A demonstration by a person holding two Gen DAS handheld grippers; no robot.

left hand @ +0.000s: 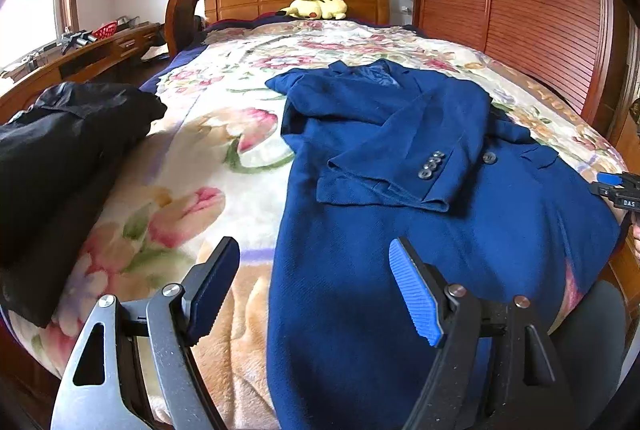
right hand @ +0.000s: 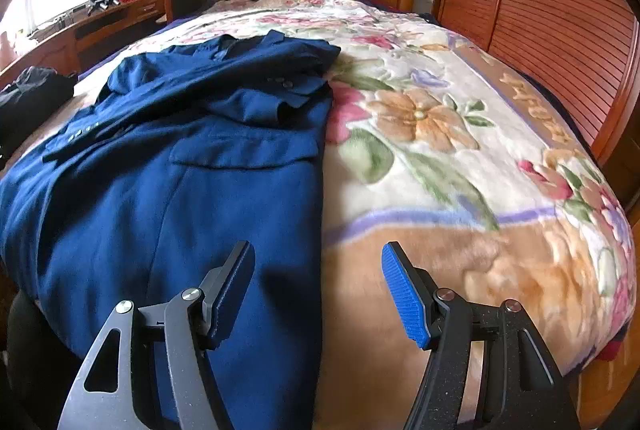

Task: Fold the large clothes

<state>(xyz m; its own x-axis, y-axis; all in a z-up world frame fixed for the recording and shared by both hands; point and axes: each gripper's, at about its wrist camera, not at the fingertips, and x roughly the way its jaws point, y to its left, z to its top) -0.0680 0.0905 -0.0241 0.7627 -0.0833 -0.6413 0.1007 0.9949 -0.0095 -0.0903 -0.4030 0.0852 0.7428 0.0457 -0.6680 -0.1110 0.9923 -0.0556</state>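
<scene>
Both spread wide, gripping nothing: left gripper (left hand: 314,284) over blue coat (left hand: 420,230) hem, right gripper (right hand: 318,284) straddling its edge.

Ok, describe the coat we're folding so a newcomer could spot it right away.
Start at the bed with the floral blanket. The blue coat lies lengthwise on it, sleeves folded across its front, hem nearest both open grippers. Unlike the black garment at the blanket's edge, it is bright blue with grey cuff buttons.

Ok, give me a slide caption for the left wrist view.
Left gripper, fingers open, above the blue coat with sleeves folded in, on the floral blanket.
</scene>
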